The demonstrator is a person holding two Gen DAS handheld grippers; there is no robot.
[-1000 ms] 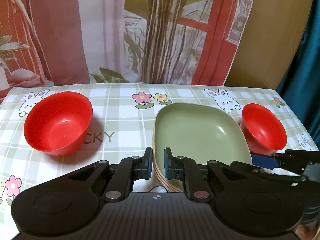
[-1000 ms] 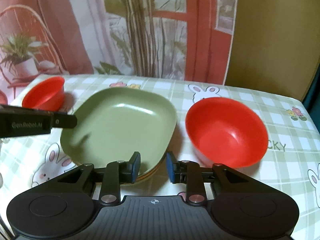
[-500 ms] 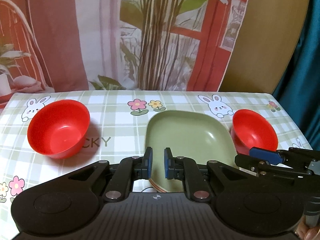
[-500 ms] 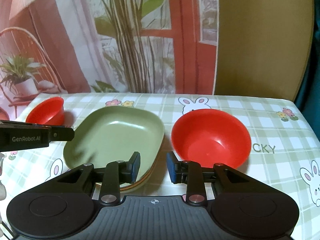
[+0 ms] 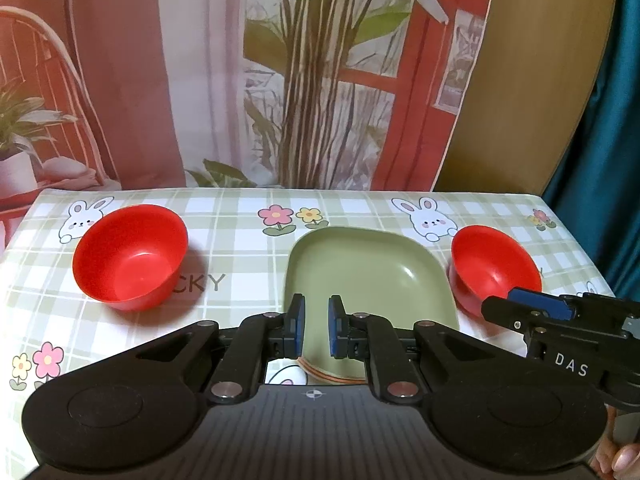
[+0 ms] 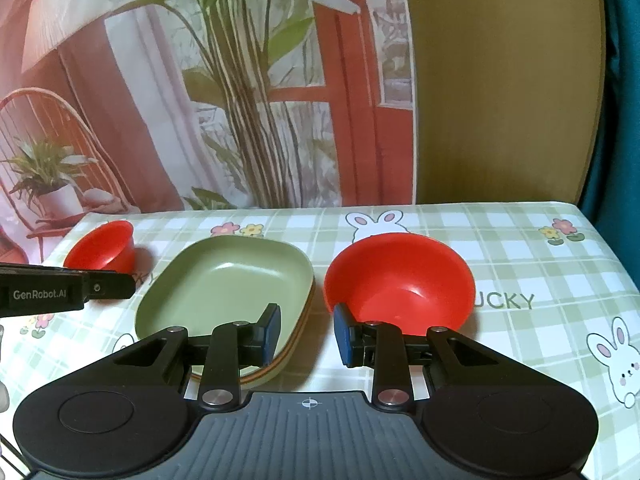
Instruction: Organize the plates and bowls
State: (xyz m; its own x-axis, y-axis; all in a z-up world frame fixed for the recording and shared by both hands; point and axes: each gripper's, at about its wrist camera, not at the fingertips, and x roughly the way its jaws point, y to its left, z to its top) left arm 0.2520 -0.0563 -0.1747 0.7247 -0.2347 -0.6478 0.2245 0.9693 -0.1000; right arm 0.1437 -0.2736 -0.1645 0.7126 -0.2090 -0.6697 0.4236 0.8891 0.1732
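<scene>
Your left claw (image 5: 316, 326) is drawn together on nothing, above the near edge of the stacked green plates (image 5: 366, 268) in the middle of the counter (image 5: 240, 240). Your right claw (image 6: 306, 330) stands slightly apart, also empty. With one red bowl (image 5: 130, 256) on each side, the other bowl (image 6: 400, 280) probably goes into it next.

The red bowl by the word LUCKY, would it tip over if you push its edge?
Probably a bit. The red bowl flares wide above a smaller base, so a push on the rim could rock it. It looks like light, glossy plastic, likely sliding on the smooth tablecloth.
</scene>
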